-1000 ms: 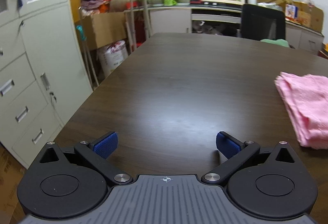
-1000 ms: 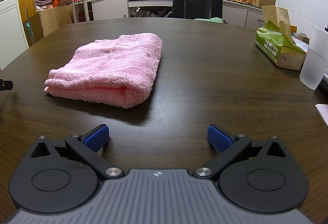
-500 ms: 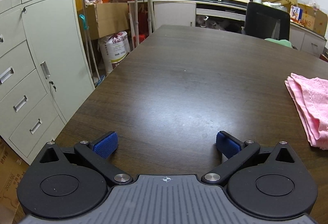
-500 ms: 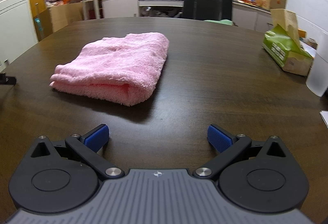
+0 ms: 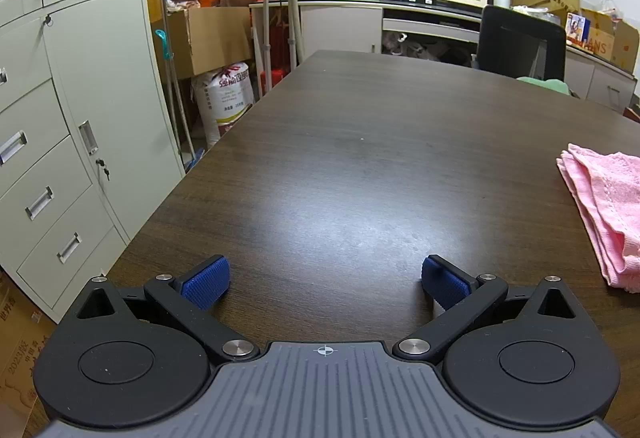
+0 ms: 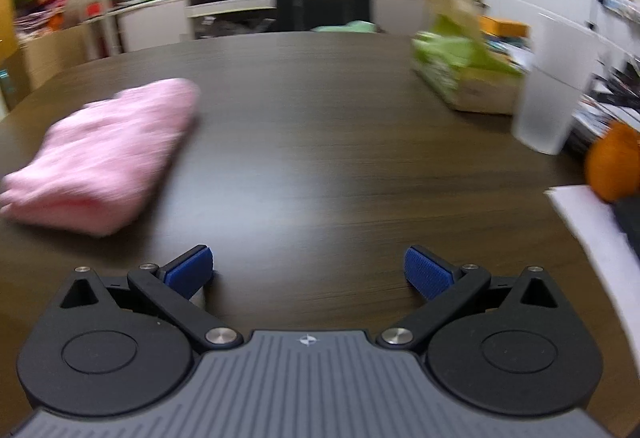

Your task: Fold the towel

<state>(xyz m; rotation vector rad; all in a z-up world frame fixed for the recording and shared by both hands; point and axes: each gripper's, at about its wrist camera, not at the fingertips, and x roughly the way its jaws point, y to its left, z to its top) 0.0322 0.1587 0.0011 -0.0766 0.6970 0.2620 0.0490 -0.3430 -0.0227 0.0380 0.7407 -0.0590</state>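
Compared with a second ago, the right wrist view has swung to the right and is now motion-blurred: the pink towel (image 6: 108,153), which sat ahead and slightly left of centre, now lies far toward the left edge, while a frosted cup (image 6: 554,85), a green tissue box (image 6: 466,75) and an orange object (image 6: 614,165) at the right edge have come further into view. In the left wrist view the towel (image 5: 604,213) has slid further toward the right edge, so less of it shows than before, and the grey cabinet (image 5: 60,125) fills more of the left side.

The towel lies folded in layers on the dark wooden tabletop (image 5: 352,165), free of both grippers. It sits ahead and well to the left of the right gripper (image 6: 308,270), apart from its blue pads (image 6: 188,272). From the left gripper (image 5: 325,280) it lies to the right, its stacked edges facing that gripper and its near corner roughly level with the right pad, though apart from it.

Both grippers have their jaws spread wide with only bare tabletop between the pads, holding nothing. A black chair (image 5: 520,41) stands at the tabletop's far end.
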